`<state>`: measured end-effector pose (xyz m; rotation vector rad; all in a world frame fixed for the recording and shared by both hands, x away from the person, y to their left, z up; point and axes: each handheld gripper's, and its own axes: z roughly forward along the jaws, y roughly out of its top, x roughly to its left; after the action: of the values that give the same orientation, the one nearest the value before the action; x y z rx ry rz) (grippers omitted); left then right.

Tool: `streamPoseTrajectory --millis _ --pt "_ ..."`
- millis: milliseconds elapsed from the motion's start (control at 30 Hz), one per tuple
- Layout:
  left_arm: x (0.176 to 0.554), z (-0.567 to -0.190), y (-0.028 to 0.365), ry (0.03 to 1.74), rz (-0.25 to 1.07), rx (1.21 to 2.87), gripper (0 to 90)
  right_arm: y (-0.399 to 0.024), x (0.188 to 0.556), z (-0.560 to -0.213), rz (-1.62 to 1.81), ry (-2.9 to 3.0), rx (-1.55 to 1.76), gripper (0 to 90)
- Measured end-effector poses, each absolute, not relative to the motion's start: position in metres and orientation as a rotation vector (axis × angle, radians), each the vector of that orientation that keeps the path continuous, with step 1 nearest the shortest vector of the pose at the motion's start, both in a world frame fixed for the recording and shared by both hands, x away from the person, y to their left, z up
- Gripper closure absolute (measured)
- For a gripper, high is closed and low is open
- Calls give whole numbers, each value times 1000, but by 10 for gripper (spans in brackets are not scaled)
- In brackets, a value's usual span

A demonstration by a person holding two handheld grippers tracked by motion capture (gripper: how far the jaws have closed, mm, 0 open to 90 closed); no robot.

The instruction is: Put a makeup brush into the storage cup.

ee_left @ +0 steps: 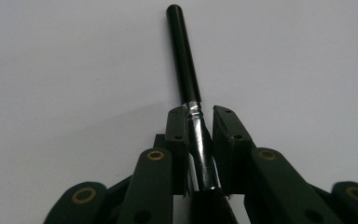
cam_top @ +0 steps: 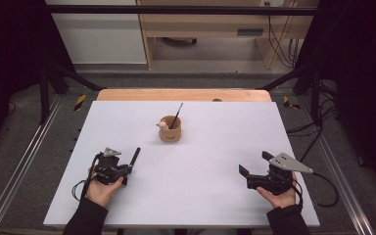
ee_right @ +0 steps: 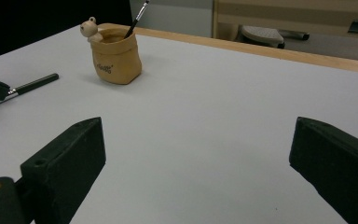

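We see the table [cam_top: 200, 196] carrying everything, its far edge toward the room behind. The cup [cam_top: 170, 131] stands on it near the middle, somewhat toward the far side, with a thin brush [cam_top: 176, 115] leaning inside it and tilting away to the right. Near the front left, the left gripper [cam_top: 128, 169] sits low over the table with a pen [ee_left: 184, 60] lying between its fingers [ee_left: 176, 126], the pen pointing away toward the cup but well apart from it. At the front right, the right gripper [cam_top: 254, 164] rests over bare table, well apart from both the cup and the left gripper.
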<state>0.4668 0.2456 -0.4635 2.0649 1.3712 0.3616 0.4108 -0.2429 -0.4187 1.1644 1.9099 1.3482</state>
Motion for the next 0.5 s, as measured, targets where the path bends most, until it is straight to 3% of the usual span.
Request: streamPoseTrajectory --millis 500 --pt "467 -465 241 1324 401 2132 730 -243 411 -419 1348 1911 1165 42"
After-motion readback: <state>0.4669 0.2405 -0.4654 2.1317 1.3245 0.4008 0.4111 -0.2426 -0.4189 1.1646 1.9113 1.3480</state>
